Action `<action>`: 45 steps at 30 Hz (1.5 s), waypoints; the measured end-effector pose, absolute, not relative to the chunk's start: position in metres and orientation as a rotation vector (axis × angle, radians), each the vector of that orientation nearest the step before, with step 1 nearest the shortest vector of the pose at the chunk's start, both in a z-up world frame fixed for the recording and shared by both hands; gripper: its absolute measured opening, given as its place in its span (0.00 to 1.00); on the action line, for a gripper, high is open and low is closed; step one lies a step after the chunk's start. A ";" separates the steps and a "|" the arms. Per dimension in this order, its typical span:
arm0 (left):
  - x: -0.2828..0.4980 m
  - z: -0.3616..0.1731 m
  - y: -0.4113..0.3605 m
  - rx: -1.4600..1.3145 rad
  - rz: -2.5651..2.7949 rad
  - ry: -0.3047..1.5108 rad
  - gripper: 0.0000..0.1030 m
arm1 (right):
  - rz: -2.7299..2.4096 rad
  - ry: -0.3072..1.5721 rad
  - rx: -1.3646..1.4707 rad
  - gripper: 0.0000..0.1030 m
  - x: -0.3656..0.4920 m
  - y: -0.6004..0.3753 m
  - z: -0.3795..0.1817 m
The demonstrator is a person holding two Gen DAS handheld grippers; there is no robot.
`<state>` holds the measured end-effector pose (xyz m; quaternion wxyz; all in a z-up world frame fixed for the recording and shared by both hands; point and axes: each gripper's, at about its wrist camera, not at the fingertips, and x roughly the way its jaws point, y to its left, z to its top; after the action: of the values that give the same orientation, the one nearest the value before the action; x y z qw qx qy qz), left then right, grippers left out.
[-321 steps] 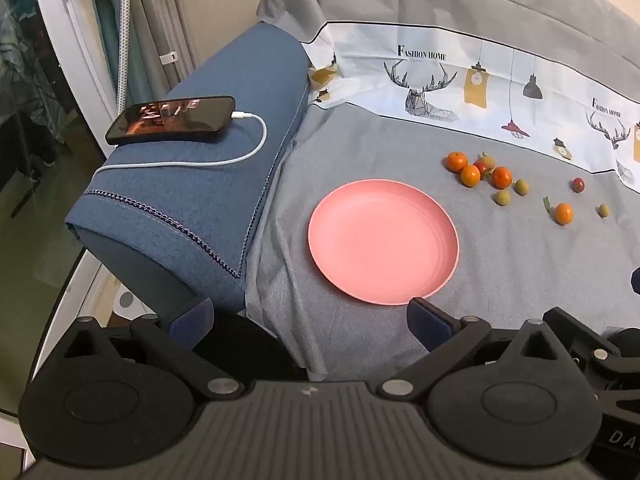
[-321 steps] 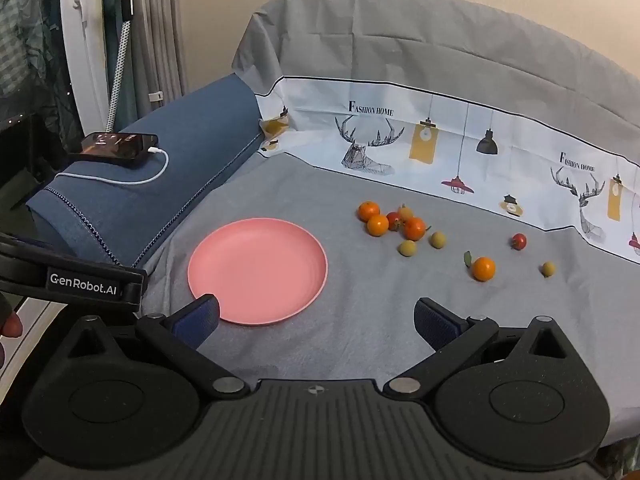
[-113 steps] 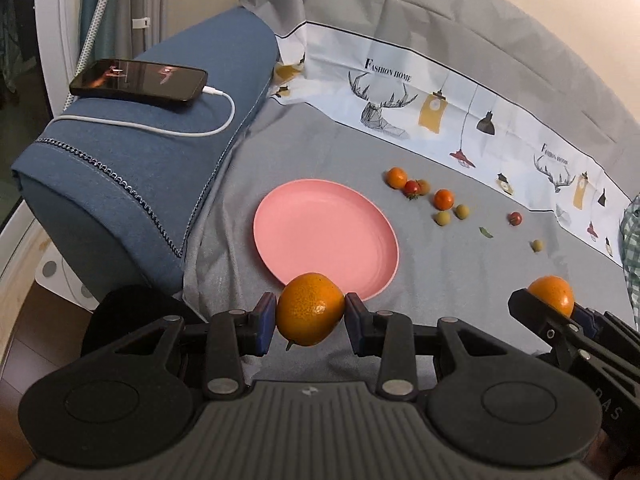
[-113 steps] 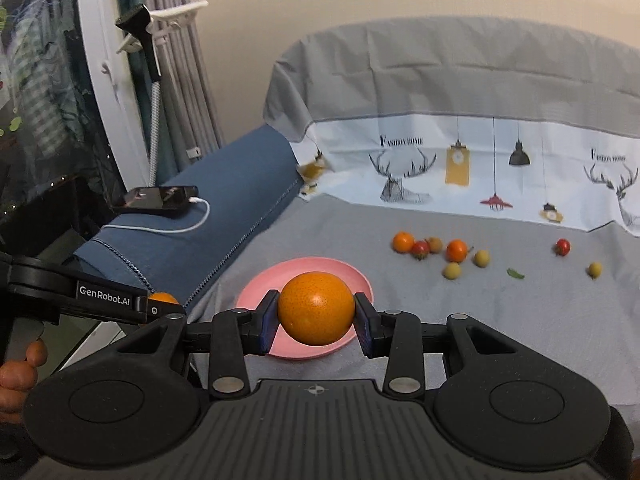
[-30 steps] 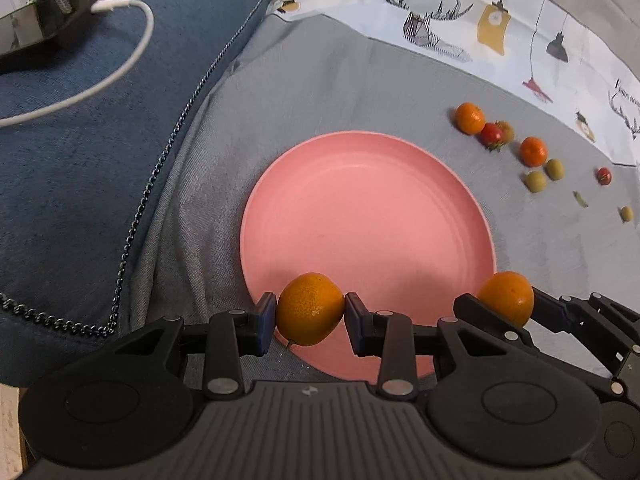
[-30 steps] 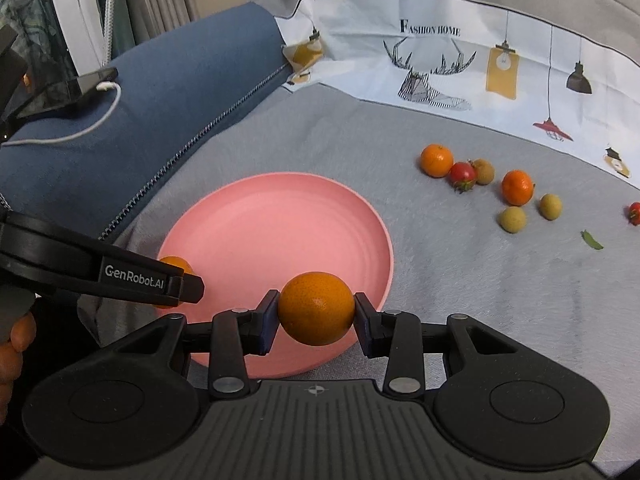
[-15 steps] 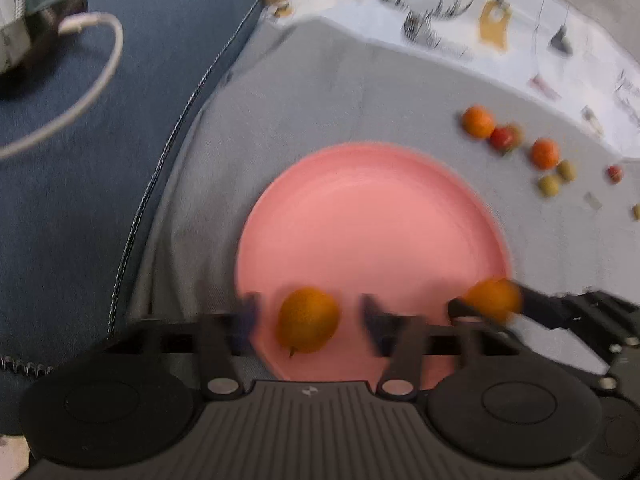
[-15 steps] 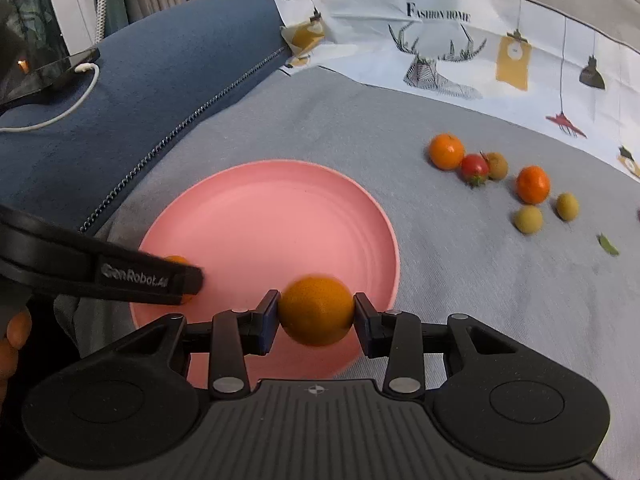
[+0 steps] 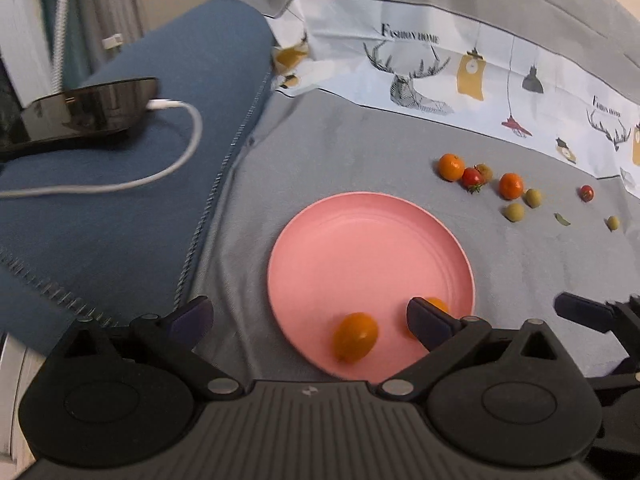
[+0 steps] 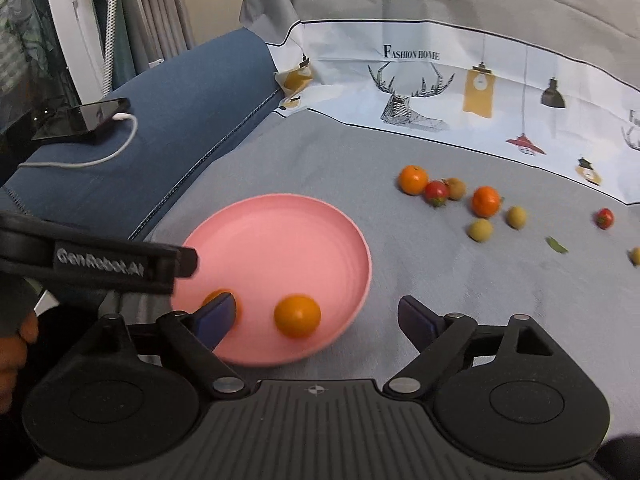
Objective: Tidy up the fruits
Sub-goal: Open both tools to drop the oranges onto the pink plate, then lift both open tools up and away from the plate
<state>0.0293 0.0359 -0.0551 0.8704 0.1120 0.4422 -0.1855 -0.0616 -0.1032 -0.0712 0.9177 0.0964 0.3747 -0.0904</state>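
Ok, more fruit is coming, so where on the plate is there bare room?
The plate's far half, toward the loose fruit cluster, is bare. Its near edge is crowded: two oranges lie there, with both open grippers above them.

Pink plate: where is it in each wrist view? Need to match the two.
Left wrist: pink plate sits centre, slightly right, its near rim behind the open left claw.
Right wrist: pink plate sits left of centre, its near rim behind the open right claw.
Shared landmark: the phone on the blue armrest, upper left in both.
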 end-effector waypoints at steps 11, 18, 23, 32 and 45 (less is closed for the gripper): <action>-0.032 -0.017 0.067 0.205 -0.314 0.841 1.00 | -0.208 0.631 0.073 0.94 -0.125 -0.070 -0.023; -0.061 -0.002 0.074 0.209 -0.304 0.796 1.00 | -0.214 0.563 0.075 0.95 -0.155 -0.063 -0.005; -0.075 0.006 0.075 0.210 -0.308 0.765 1.00 | -0.224 0.524 0.078 0.95 -0.173 -0.062 0.003; -0.093 0.016 0.076 0.227 -0.319 0.719 1.00 | -0.230 0.478 0.075 0.96 -0.190 -0.056 0.012; -0.098 0.020 0.078 0.230 -0.318 0.707 1.00 | -0.223 0.463 0.078 0.97 -0.198 -0.055 0.014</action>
<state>-0.0983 0.0783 0.0204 0.9194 0.1120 0.3438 -0.1547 -0.1978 -0.0553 0.0143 0.9664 0.0385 0.2290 -0.1101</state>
